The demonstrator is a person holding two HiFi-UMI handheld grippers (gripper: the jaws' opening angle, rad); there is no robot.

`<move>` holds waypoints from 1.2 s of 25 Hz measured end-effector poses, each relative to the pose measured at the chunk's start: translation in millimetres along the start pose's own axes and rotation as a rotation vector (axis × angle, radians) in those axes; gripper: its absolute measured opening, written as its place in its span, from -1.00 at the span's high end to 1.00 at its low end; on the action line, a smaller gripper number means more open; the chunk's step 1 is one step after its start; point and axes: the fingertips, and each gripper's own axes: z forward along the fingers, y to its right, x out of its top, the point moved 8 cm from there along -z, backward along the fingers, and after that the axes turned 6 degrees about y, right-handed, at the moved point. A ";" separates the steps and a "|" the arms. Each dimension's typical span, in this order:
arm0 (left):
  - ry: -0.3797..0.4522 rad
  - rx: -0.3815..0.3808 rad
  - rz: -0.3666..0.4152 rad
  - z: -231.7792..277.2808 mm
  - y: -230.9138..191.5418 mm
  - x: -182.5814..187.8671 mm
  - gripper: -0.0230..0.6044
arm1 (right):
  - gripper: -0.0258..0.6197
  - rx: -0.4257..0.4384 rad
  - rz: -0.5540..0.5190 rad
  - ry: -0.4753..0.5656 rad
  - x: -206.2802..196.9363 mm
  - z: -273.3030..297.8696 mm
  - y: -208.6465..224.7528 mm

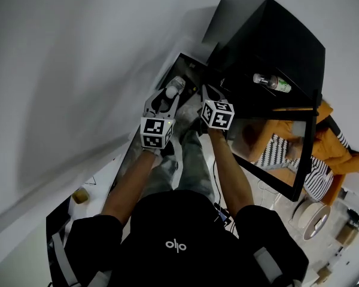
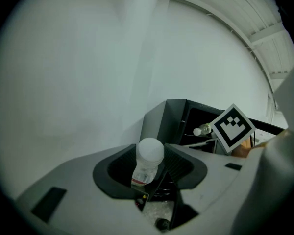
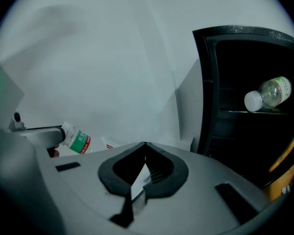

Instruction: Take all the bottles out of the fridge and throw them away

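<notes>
A clear plastic bottle [image 2: 145, 169] with a white cap [image 2: 150, 151] sits between the jaws of my left gripper [image 2: 150, 149], which is shut on it. In the head view this bottle [image 1: 175, 88] pokes out past the left gripper [image 1: 169, 94], above a dark open box [image 1: 188, 64]. From the right gripper view its green and red label [image 3: 78, 140] shows at the left. My right gripper [image 3: 145, 144] is shut and empty, and it hangs beside the left one [image 1: 206, 93]. Another clear bottle [image 3: 267, 94] lies on its side on a shelf of the black fridge [image 1: 269, 34].
The fridge's glass door [image 1: 278, 151] stands open to the right and reflects orange and striped shapes. A white wall [image 1: 78, 70] fills the left. Below the left jaws a pale crinkled liner [image 2: 159, 210] shows. A small yellow object [image 1: 79, 195] lies on the floor.
</notes>
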 end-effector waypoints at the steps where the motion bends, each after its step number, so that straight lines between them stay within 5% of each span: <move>1: -0.006 0.001 -0.001 5.5 -2.8 -4.7 0.36 | 0.89 0.003 0.001 -0.007 -3.7 5.1 2.0; 11: -0.089 -0.003 -0.007 63.9 -30.9 -63.8 0.36 | 0.89 0.026 -0.016 -0.077 -44.0 57.2 26.4; 23: -0.257 -0.001 -0.020 127.1 -53.0 -197.6 0.36 | 0.89 0.038 0.005 -0.173 -124.2 114.1 75.7; 30: -0.299 0.031 -0.013 157.1 -56.4 -233.7 0.36 | 0.89 0.051 0.019 -0.219 -157.6 120.9 94.2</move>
